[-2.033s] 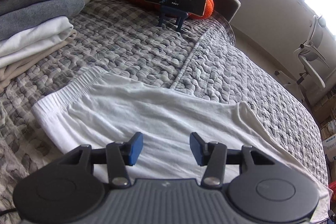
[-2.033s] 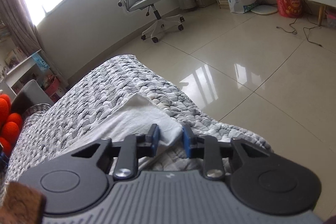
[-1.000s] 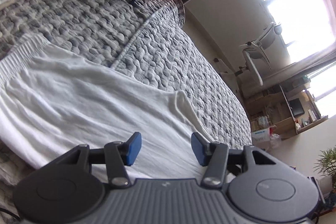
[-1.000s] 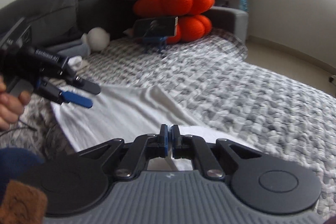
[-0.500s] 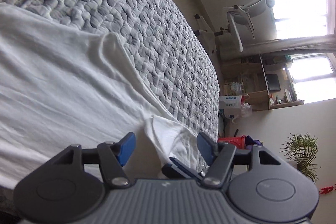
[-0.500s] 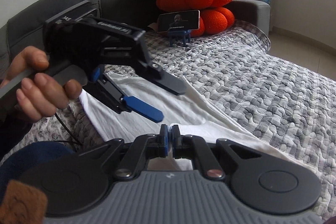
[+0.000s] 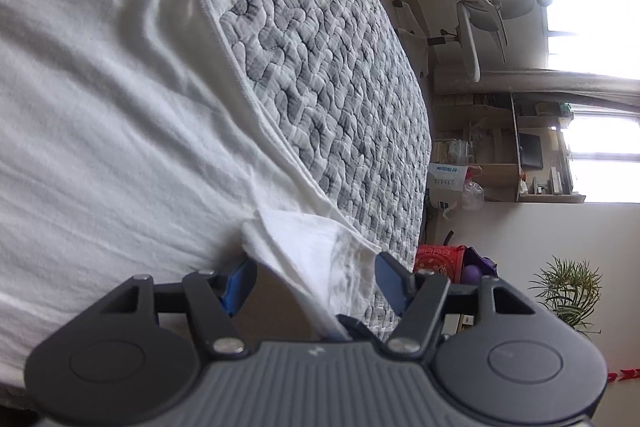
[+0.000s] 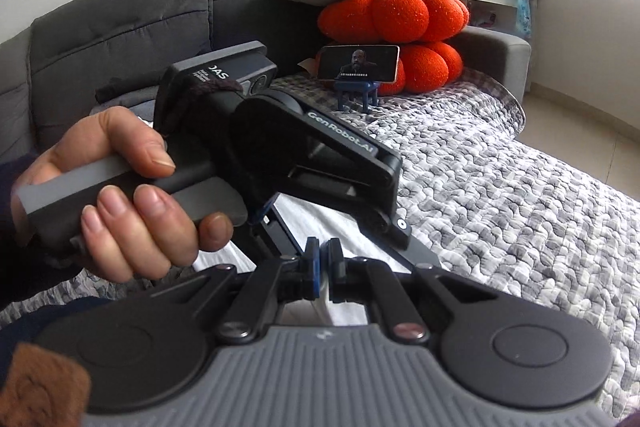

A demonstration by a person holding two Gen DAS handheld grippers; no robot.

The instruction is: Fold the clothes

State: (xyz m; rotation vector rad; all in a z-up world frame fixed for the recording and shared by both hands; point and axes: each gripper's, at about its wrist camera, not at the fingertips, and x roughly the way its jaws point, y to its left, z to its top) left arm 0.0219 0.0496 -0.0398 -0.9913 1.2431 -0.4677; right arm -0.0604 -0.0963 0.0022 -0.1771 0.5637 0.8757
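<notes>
Left wrist view: our left gripper is spread wide over the white garment lying on the grey quilt. Right wrist view: our right gripper pinches the garment's edge, just beside the left hand.

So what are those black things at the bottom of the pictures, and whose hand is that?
Those are two hand-held grippers, like big tongs with a camera on each. A person holds one in each hand, so each picture looks forward along its two fingers.

One picture is from the left hand-held gripper. Its blue-tipped fingers are open, around a corner of a white garment spread on a grey quilt.

The other picture is from the right hand-held gripper. It is pinched shut on white cloth, probably that garment. The hand you see there is the person's left hand, holding the left one.

Farther back are a phone on a small stand and orange cushions.
</notes>
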